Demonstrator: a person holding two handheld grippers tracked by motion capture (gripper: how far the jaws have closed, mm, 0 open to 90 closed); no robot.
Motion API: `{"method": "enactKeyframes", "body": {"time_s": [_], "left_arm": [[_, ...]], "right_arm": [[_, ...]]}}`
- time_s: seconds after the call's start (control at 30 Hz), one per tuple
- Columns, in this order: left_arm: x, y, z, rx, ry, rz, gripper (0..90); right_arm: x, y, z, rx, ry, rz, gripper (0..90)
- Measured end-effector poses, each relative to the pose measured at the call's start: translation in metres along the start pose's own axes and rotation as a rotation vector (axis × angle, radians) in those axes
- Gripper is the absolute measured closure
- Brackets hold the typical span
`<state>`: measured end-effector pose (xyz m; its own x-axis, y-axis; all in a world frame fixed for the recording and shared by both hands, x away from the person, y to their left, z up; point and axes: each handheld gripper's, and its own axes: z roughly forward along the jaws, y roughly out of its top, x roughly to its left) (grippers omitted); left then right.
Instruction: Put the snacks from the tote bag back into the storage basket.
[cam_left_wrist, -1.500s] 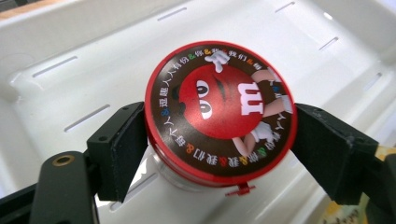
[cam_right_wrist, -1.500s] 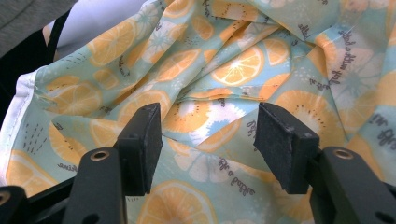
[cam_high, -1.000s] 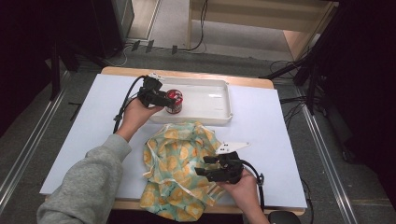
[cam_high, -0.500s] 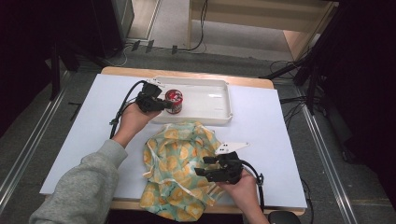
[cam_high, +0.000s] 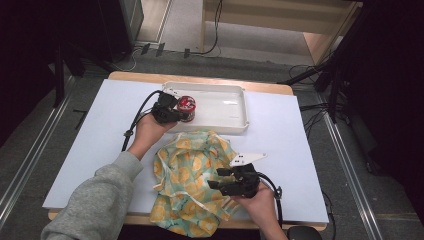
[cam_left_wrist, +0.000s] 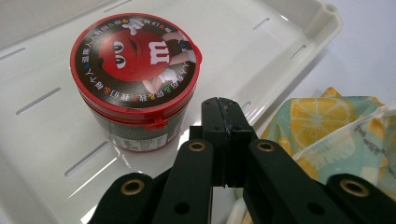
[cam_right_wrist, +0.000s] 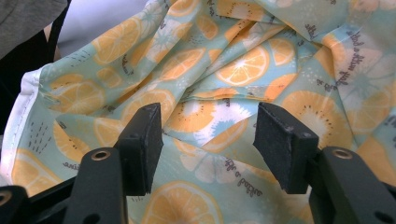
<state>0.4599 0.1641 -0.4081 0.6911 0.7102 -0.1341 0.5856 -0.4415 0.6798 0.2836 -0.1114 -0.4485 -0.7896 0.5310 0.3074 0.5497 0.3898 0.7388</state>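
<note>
so the left gripper (cam_left_wrist: 223, 122) has just snapped its fingers (cam_left_wrist: 212, 140) together with nothing between them; they sit pressed tight right beside the red candy tub (cam_left_wrist: 135, 79), not touching it; the tub stands upright at the left end of the white tray (cam_high: 235, 107) at the back of the desk (cam_high: 285, 135); the right gripper (cam_right_wrist: 208, 140) hovers over the lemon-print cloth (cam_high: 192, 180) near the front edge, fingers spread, gripping nothing
</note>
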Motion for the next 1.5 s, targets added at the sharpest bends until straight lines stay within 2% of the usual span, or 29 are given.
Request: {"method": "enactKeyframes", "body": {"time_s": [0.43,1.5], "left_arm": [[0.008,-0.005,0.005,-0.003,0.022,-0.024,90.0],[0.016,-0.007,0.001,-0.005,0.05,-0.034,90.0]], "right_arm": [[0.0,0.0,0.0,-0.002,-0.001,0.002,42.8],[0.0,0.0,0.0,0.001,-0.001,0.002,43.0]]}}
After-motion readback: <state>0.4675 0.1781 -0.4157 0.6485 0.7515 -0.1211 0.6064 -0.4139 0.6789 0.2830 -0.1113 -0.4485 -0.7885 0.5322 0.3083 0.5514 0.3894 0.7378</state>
